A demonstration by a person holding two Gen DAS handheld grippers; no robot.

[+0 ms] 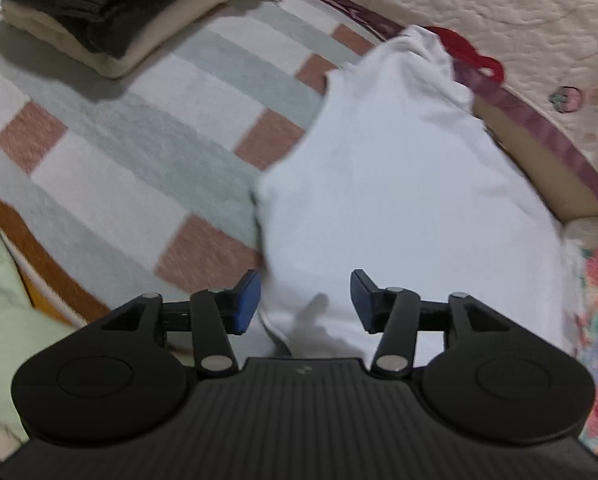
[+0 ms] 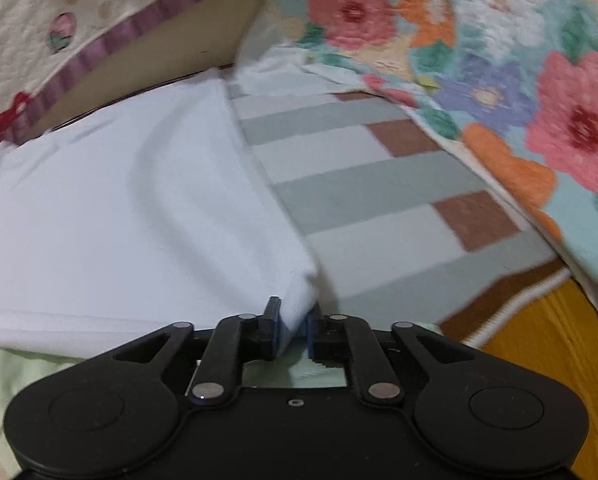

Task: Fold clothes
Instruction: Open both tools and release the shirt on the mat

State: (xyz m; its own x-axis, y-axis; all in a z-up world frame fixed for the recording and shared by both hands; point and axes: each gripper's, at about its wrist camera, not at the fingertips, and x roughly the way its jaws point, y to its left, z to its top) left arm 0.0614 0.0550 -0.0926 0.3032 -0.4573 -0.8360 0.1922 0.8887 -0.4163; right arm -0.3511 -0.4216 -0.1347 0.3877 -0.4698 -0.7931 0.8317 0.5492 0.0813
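Clamping a near corner of the white garment [image 2: 111,200] on the striped blanket [image 2: 363,184], the right gripper [image 2: 293,330] holds mid-fold while the left gripper [image 1: 305,300] hangs spread above it, empty, likely needing another edge before reaching the folded stack [image 1: 99,12] beyond.

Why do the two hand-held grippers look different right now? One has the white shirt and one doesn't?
The left hand-held gripper stands open above the white shirt, its blue pads apart and pinching nothing. The right hand-held gripper has its pads nearly together, with a corner of the white shirt between them. The left sits over the shirt's middle; the right is at its edge, beside the striped blanket. Both are black with blue pads.
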